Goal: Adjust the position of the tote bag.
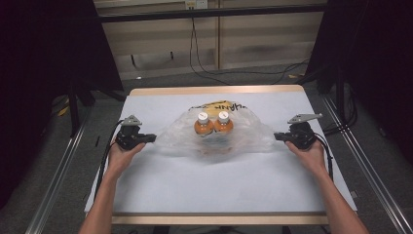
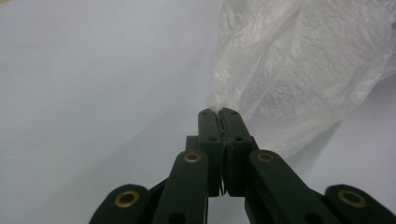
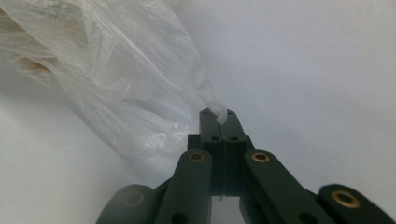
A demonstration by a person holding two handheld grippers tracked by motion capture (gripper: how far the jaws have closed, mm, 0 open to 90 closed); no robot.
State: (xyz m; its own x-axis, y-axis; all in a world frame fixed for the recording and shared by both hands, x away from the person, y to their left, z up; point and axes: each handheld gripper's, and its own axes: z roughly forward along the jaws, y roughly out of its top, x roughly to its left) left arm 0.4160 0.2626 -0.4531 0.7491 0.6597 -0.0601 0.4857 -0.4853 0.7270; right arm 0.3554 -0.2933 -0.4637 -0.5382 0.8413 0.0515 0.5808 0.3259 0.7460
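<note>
A thin clear plastic bag (image 1: pixel 214 134) lies spread across the middle of the white table (image 1: pixel 204 185). Inside it stand two orange bottles (image 1: pixel 213 125) with white caps, side by side. My left gripper (image 1: pixel 152 138) is shut on the bag's left end, and the film (image 2: pixel 299 70) bunches out of its closed jaws. My right gripper (image 1: pixel 277 137) is shut on the bag's right end, where a twist of film (image 3: pixel 135 88) sticks out between the tips. The bag is stretched between the two grippers. Both hands rest low by the table.
The table's wooden edges (image 1: pixel 214 90) show at front and back. Black stands and dark curtains flank the table on both sides. Cables (image 1: pixel 204 63) trail on the grey floor behind it. Metal rails (image 1: pixel 53 180) run along the floor left and right.
</note>
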